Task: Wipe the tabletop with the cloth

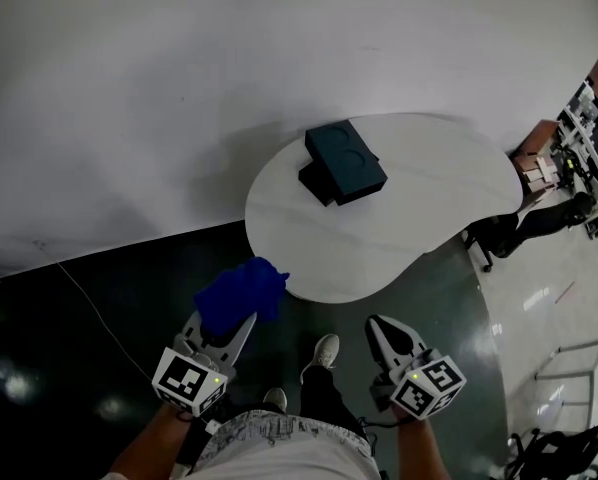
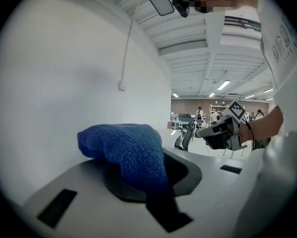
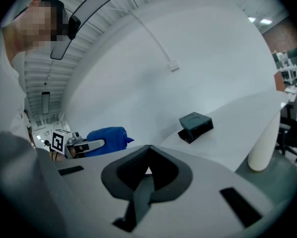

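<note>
**Student:** What appears at the left of the head view?

**Instructor:** The left gripper (image 1: 237,320), at about 7 o'clock in the frame. Its jaws are clamped on the cloth (image 1: 241,293), a blue terry cloth bunched into a lump over the fingertips. In the left gripper view the cloth (image 2: 131,150) drapes over the jaw tips and fills the space between them.

**Student:** Where does the cloth lie relative to the table?

**Instructor:** At about 7 o'clock of the white rounded table (image 1: 399,233), over the dark floor. One corner overlaps the near rim in the head view. Whether it touches the top cannot be told.

**Student:** What stands on the tabletop?

**Instructor:** A dark box (image 1: 344,163) near the far edge, at about 11 o'clock of the top, resting partly on a second dark slab. It is well apart from the cloth.

**Student:** And at the right?

**Instructor:** The right gripper (image 1: 381,326), at about 5 o'clock in the frame, just short of the table's near edge. Its jaws are drawn together with nothing between them, as the right gripper view shows. A white shoe (image 1: 324,351) shows between the two grippers.
</note>
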